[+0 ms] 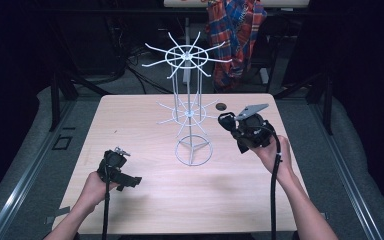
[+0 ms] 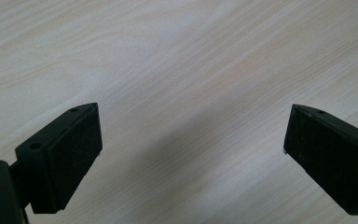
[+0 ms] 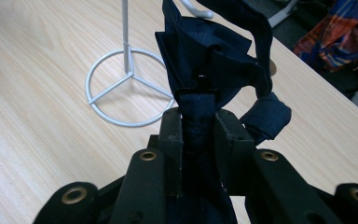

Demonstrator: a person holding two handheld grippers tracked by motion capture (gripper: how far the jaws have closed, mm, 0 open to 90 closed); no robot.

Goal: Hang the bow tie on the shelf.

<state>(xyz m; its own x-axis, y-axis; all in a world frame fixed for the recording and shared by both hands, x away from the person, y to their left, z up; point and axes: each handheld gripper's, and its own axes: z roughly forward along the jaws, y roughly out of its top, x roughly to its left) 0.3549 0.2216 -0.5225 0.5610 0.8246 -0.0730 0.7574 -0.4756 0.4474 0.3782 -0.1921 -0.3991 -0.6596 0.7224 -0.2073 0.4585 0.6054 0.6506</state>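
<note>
right gripper, closest to its own camera, has both jaws pinching a bunched dark blue cloth, held above the table just beside the white wire rack. looks like the carrying step; next, i'd guess, lift and drape it over 1 of the rack's arms. left gripper hangs spread and empty over bare wood, something the high view leaves unclear.
</note>
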